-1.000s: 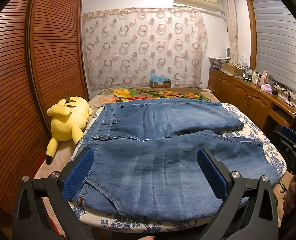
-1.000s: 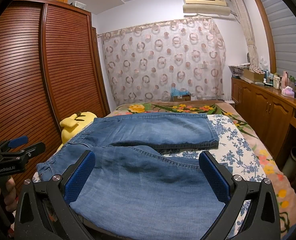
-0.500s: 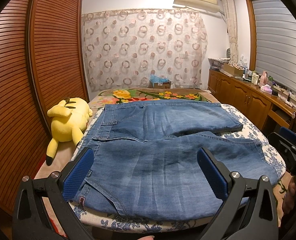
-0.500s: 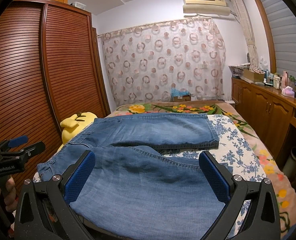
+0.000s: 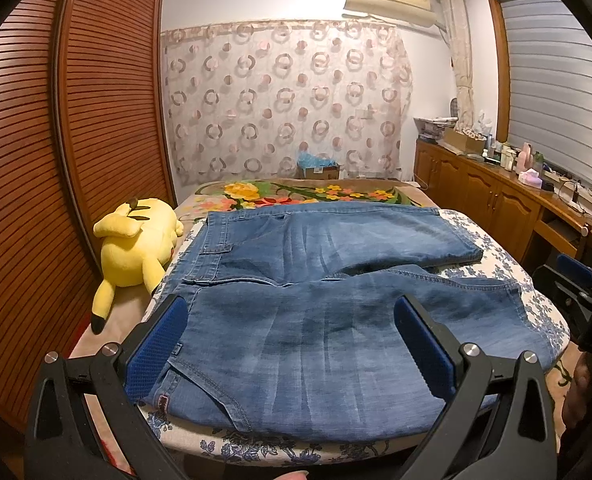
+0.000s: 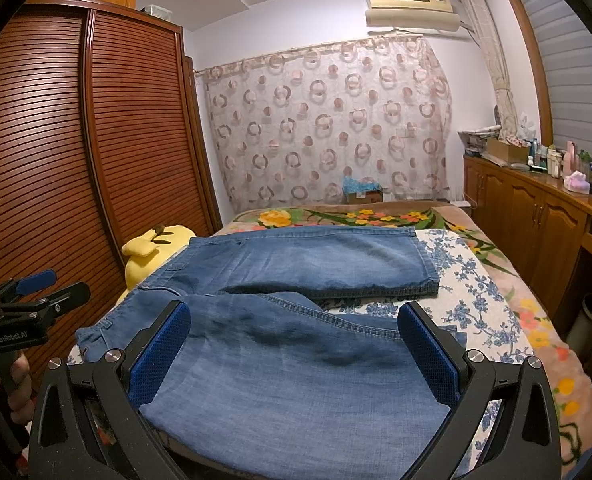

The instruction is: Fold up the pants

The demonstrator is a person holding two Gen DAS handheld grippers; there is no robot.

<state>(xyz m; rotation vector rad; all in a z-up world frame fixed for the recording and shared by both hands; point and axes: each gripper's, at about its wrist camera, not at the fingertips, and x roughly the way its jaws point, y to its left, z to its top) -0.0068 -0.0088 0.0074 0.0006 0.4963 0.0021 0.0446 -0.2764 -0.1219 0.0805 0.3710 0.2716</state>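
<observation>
While the jeans (image 5: 315, 300) are lying spread flat across the bed (image 5: 495, 256), waistband toward nine o'clock and legs fanning toward three, we are judging that folding is only about to begin. Next we are likely needing to pinch the near leg's hem and waist and carry it over the far leg. The yellow plush toy (image 5: 136, 248) is sitting at nine o'clock, beside the waistband. We are holding the left gripper (image 5: 292, 340) and the right gripper (image 6: 294, 350) spread wide, gripping nothing. Compared with a second ago, nothing is shifting noticeably.
</observation>
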